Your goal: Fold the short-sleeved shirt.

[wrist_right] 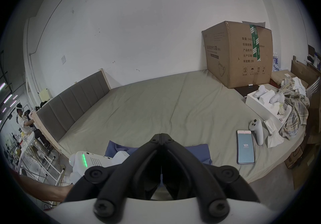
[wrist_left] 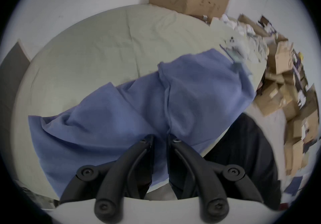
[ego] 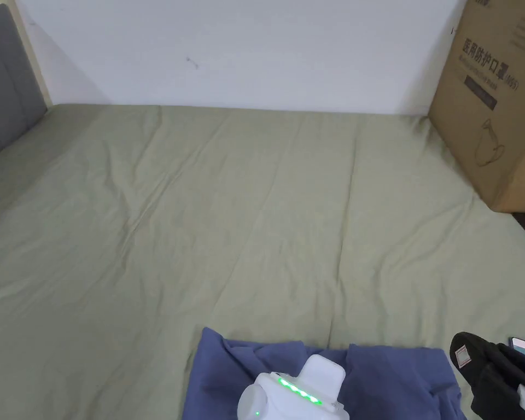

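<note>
Left gripper pinching blue shirt fabric, jaws nearly together on ridge of cloth. Right gripper jaws fully together, empty, hovering above near edge of bed. Shirt lying rumpled at bed's near edge (soft, light, likely floppy). Best hold probably at hem corners or shoulder seams, where doubled fabric resists slipping.

A blue shirt on a pale green sheet, beside a brown cardboard box, a grey headboard and plaid cloth.
</note>
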